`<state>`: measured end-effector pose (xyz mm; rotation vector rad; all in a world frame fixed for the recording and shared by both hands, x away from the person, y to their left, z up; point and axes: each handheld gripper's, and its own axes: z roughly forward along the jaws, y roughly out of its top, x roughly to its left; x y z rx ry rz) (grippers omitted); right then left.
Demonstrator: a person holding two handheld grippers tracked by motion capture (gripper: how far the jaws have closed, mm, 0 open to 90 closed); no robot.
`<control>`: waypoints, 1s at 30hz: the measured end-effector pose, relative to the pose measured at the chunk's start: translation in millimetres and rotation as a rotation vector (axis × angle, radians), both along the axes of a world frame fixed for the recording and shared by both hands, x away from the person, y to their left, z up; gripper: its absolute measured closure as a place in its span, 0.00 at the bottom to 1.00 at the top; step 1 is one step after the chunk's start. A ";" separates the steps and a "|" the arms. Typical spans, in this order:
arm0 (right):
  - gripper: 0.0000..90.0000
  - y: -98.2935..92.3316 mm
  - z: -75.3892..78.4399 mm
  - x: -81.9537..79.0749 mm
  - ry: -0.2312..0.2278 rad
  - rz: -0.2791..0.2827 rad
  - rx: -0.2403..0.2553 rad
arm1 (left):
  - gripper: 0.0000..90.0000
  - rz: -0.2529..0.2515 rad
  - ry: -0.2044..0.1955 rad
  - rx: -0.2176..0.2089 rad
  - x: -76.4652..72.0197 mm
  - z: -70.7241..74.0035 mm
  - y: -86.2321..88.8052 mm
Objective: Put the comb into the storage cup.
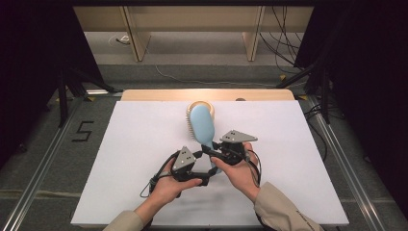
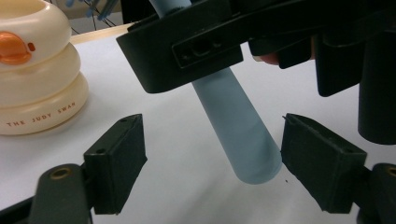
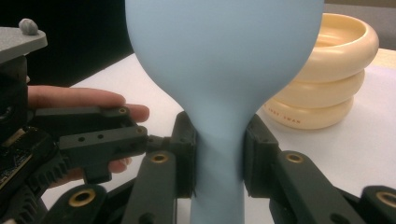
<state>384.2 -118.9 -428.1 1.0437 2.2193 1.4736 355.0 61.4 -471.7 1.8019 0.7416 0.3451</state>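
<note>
A light blue hairbrush [image 1: 202, 126] is held over the middle of the white board, its head pointing away from me and bristles toward the left. My right gripper [image 1: 210, 151] is shut on its narrow neck; in the right gripper view both pads of that gripper [image 3: 218, 158] press the blue handle [image 3: 224, 56]. My left gripper [image 1: 207, 173] comes in from the left at the handle's end. Its jaws [image 2: 210, 158] stand open on either side of the rounded handle tip [image 2: 238, 126], the left pad clearly apart from it.
A cream container of stacked rings [image 1: 201, 107] stands just behind the brush head, lettered on its lowest ring [image 2: 32, 70] [image 3: 322, 79]. The white board [image 1: 144, 159] lies on a wooden table; dark stands and cables flank it.
</note>
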 end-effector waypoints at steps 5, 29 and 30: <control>0.78 0.6 -0.4 -0.5 -0.004 -0.001 0.008 | 0.26 0.005 0.000 -0.008 0.7 -0.6 0.4; 0.78 6.3 -4.5 -2.9 -0.009 0.014 0.003 | 0.37 0.003 -0.002 -0.035 4.9 -3.1 -2.5; 0.78 6.4 -4.6 -2.8 -0.007 0.013 0.004 | 0.38 0.002 -0.004 -0.038 5.4 -3.3 -2.5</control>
